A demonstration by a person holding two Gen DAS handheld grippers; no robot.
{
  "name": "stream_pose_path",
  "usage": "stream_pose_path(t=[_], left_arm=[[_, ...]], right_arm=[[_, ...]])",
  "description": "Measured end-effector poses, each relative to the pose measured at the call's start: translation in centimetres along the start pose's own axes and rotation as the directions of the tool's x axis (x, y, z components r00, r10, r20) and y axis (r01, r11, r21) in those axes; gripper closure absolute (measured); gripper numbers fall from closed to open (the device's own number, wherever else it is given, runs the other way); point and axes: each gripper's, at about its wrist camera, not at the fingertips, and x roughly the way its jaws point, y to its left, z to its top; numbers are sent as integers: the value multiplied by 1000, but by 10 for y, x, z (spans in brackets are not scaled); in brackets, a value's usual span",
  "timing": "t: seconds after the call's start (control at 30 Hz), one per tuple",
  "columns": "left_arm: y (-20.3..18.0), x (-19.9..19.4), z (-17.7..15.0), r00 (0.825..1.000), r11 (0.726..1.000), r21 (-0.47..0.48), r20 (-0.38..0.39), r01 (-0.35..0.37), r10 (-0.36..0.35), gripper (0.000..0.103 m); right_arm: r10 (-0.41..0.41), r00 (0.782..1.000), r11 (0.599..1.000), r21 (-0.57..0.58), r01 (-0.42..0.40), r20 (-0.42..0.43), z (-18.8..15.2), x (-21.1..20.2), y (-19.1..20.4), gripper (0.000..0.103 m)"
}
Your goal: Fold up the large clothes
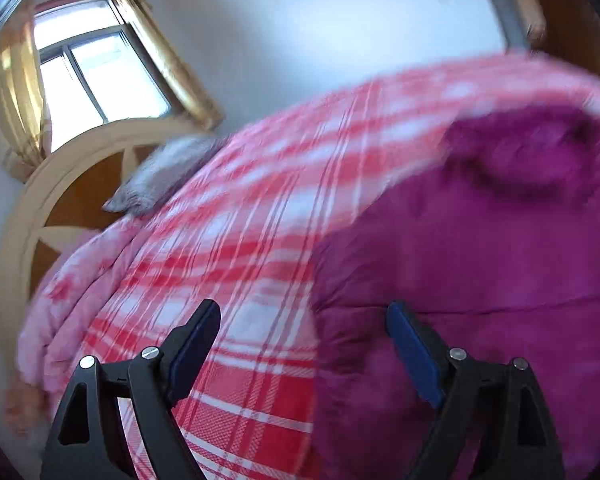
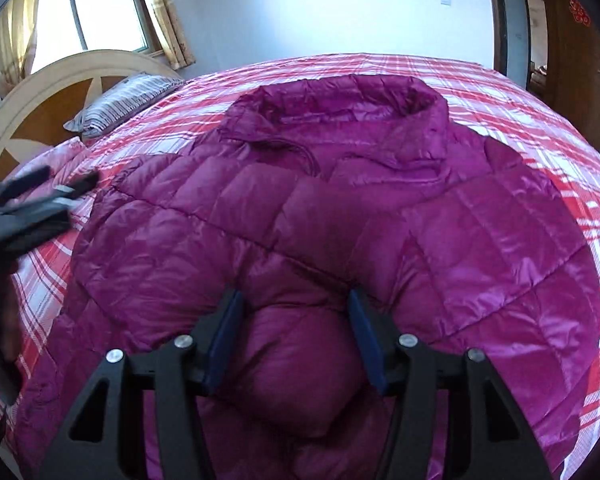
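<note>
Jacket (image 2: 320,220) on bedspread (image 2: 540,112) — pillow (image 2: 120,100) beyond.

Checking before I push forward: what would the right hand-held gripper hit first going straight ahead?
The right hand-held gripper would meet the magenta puffer jacket first; a puffy fold already sits between its open fingers.

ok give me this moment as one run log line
stage: fold underway | jacket: magenta puffer, flat on plaid bed | right gripper: open around padded fold | left gripper: open, empty, over jacket edge

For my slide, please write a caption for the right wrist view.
Right gripper closes around a fold of the magenta puffer jacket lying on the plaid bed cover.
</note>
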Motion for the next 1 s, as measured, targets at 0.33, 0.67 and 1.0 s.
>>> stream_pose_path(t=[0.33, 0.67, 1.0], left_arm=[[-5, 27, -17, 999, 1000, -27, -52, 6, -8, 13], [-5, 27, -19, 999, 1000, -30, -44, 0, -2, 12], [-4, 27, -19, 999, 999, -43, -40, 5, -7, 12]], right_arm=[[-41, 999, 998, -38, 40, -20, 2, 9, 11, 44], [-75, 996, 995, -74, 72, -44, 1, 10, 16, 44], [-92, 995, 996, 16, 92, 30, 33, -44, 13, 45]])
